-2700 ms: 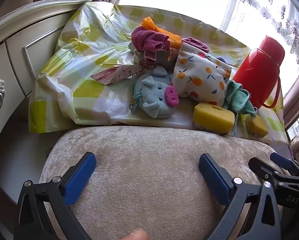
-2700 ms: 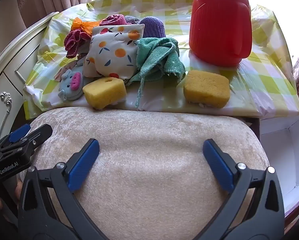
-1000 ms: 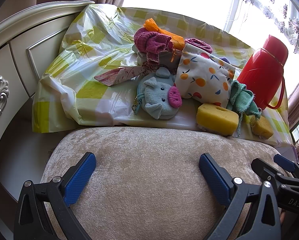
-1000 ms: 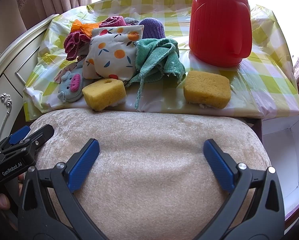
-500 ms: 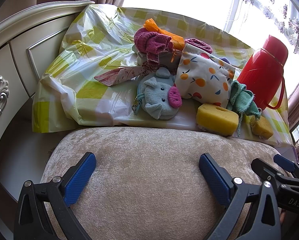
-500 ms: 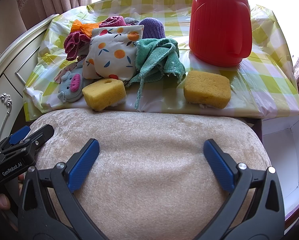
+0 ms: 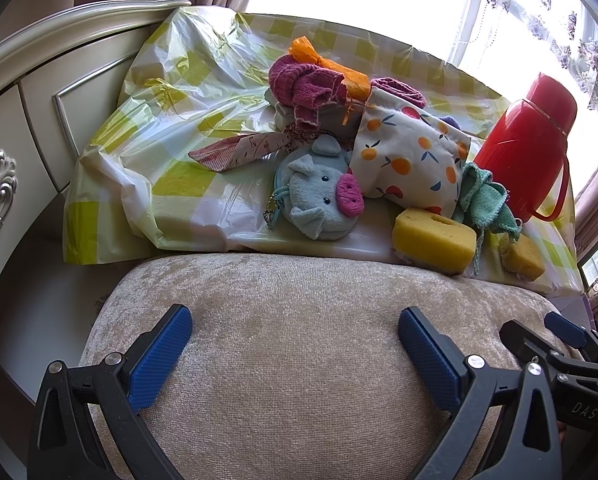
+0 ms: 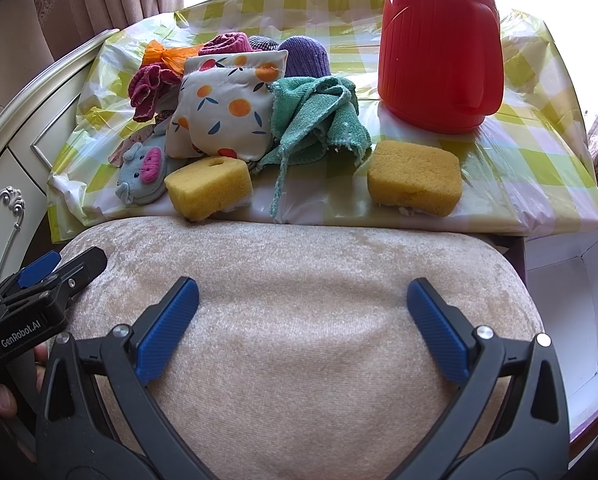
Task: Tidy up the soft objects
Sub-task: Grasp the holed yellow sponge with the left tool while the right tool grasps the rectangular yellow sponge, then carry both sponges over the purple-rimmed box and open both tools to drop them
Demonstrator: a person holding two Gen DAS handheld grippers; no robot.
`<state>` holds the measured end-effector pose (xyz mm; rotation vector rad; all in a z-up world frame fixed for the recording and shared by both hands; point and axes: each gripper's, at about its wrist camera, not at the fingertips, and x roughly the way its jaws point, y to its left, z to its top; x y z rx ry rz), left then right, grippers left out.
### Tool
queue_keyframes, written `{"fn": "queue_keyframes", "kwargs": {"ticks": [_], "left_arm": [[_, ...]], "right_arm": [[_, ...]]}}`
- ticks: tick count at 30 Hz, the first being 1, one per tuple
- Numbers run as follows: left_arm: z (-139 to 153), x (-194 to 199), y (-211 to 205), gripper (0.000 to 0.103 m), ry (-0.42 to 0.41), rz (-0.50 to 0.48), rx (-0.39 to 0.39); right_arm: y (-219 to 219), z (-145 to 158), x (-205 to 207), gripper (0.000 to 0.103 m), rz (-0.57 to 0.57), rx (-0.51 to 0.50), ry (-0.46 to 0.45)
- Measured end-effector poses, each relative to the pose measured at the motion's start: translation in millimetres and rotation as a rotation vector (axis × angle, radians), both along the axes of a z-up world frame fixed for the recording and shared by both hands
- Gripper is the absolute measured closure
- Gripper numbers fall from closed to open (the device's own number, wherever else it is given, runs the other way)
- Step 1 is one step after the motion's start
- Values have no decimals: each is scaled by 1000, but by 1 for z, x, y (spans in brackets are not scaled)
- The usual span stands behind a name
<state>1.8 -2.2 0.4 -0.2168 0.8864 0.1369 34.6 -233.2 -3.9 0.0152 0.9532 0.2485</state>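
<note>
Soft things lie piled on a small table under a yellow-checked plastic cloth [image 8: 511, 184]: a grey plush pig pouch [image 7: 319, 200] [image 8: 143, 174], a fruit-print pillow [image 7: 409, 164] [image 8: 223, 114], a green rag [image 8: 315, 120] [image 7: 485, 200], two yellow sponges [image 8: 209, 188] [image 8: 415, 178], magenta knitwear [image 7: 303, 88] and a purple knit piece [image 8: 303, 56]. My left gripper [image 7: 295, 346] and right gripper [image 8: 303, 316] both stand open and empty above a beige velvet stool [image 8: 299, 300], short of the table.
A red thermos jug [image 8: 439, 44] [image 7: 527, 140] stands at the table's back right. A cream carved dresser [image 7: 27, 120] is close on the left. A white open box [image 8: 567, 292] sits low on the right. Curtains and a bright window are behind.
The left wrist view shifted slightly 2.7 s ago; over the last second nothing has visibly moved. Both grippers stay open.
</note>
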Motion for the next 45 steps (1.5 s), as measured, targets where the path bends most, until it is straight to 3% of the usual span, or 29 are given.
{"fn": "queue_keyframes", "kwargs": {"ticks": [8,16,26,30,32,33,34,36,38,43,45], "left_arm": [[3,13,-4,0,16,-14,-6],[8,40,-27,6,19,-124,-36],[8,85,-59,9,45,-254,-94],[3,100,-72,13,63,-299,-101],[-1,107,-77,22,82,-308,-96],[-4,111,-79,32,97,-312,-97],[-7,114,-80,34,112,-315,-98],[-8,115,-82,35,114,-316,-92],[-6,113,-86,37,105,-313,-71],[5,95,-96,40,71,-299,1],[10,86,-100,40,55,-292,-8]], "right_arm": [[-2,4,4,0,21,5,21],[-33,16,22,0,-125,12,-7],[-56,4,76,0,-203,-23,64],[-54,-4,88,1,-203,-44,88],[-55,-4,92,2,-201,-49,80],[-54,-6,94,3,-198,-53,80],[-53,-8,97,5,-195,-57,85],[-52,-14,102,22,-187,-56,116],[-53,-18,103,31,-184,-51,130],[-57,-15,88,35,-170,-19,109],[-61,-11,81,35,-166,-1,93]]}}
